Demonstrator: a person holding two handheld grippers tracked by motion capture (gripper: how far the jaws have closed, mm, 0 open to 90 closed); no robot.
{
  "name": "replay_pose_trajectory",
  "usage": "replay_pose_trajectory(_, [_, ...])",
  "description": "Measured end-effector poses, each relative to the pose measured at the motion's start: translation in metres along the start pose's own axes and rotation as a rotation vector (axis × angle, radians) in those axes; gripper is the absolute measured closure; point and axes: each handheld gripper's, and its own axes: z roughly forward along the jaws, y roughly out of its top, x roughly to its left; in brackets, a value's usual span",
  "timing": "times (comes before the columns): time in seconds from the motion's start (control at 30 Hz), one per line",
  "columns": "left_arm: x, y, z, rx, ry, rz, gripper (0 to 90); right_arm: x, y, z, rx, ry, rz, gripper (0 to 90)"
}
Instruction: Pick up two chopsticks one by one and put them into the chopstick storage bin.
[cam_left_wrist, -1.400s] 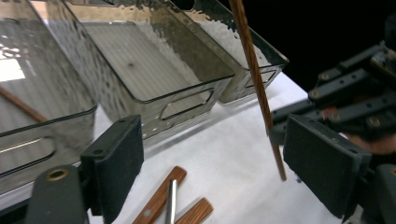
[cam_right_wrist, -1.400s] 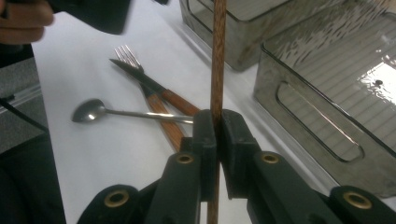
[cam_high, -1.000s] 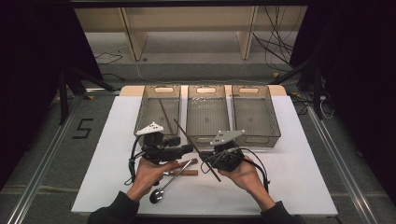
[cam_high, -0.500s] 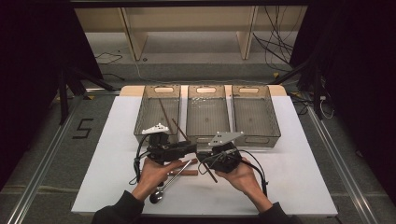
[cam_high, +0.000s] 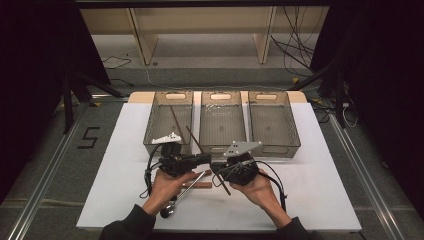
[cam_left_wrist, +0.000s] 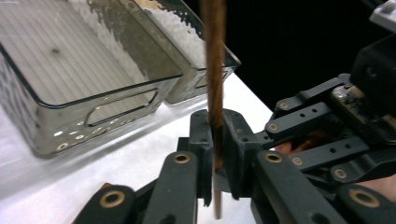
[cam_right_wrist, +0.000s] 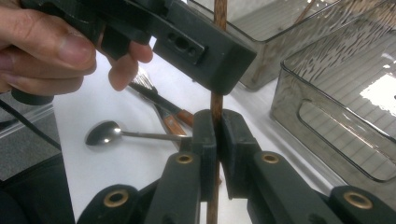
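Step in hand: a handover, by my reading; both grippers pinch one brown chopstick (cam_high: 220, 181) over the white table (cam_high: 320, 185), near the front edge of the bins.
Left gripper (cam_high: 206, 159): at 7 o'clock from the middle bin, pointing toward 3 o'clock. Its jaws have just been closing and now press together on the stick, seen close in the left gripper view (cam_left_wrist: 214, 135).
Chopstick: stands between the two tools, slanting from 11 to 5 o'clock.
Right gripper (cam_high: 216, 169): at 6 o'clock from the middle bin (cam_high: 220, 144), jaws clamped on the same stick (cam_right_wrist: 215, 121).
Nearby: a spoon (cam_right_wrist: 105, 133) and brown-handled cutlery (cam_high: 197, 184) lie on the table beneath; two sticks rest in the left bin (cam_high: 152, 131).
Next move: probably one gripper must let go so that the other can carry the stick to a bin.
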Motion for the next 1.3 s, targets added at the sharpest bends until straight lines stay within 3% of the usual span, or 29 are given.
replay_pose_trajectory(0.17, [0.000, 0.003, -0.004, -0.001, -0.007, 0.006, 84.5, 0.000, 0.000, -0.002, -0.017, 0.005, 0.005, 82.1])
replay_pose_trajectory(0.37, [0.011, 0.016, -0.019, -0.023, 0.008, -0.002, 84.7, -0.005, -0.003, -0.013, -0.033, 0.016, 0.032, 63.6])
replay_pose_trajectory(0.7, [0.034, 0.047, -0.054, -0.068, 0.057, -0.031, 84.6, -0.016, -0.024, -0.030, -0.026, -0.018, 0.052, 42.7])
replay_pose_trajectory(0.93, [0.049, 0.070, -0.074, -0.113, 0.081, -0.064, 84.6, -0.020, -0.036, -0.035, -0.039, -0.021, 0.071, 36.0])
replay_pose_trajectory(1.3, [0.064, 0.101, -0.093, -0.147, 0.146, -0.065, 84.5, -0.020, -0.046, -0.039, -0.039, -0.023, 0.090, 31.1])
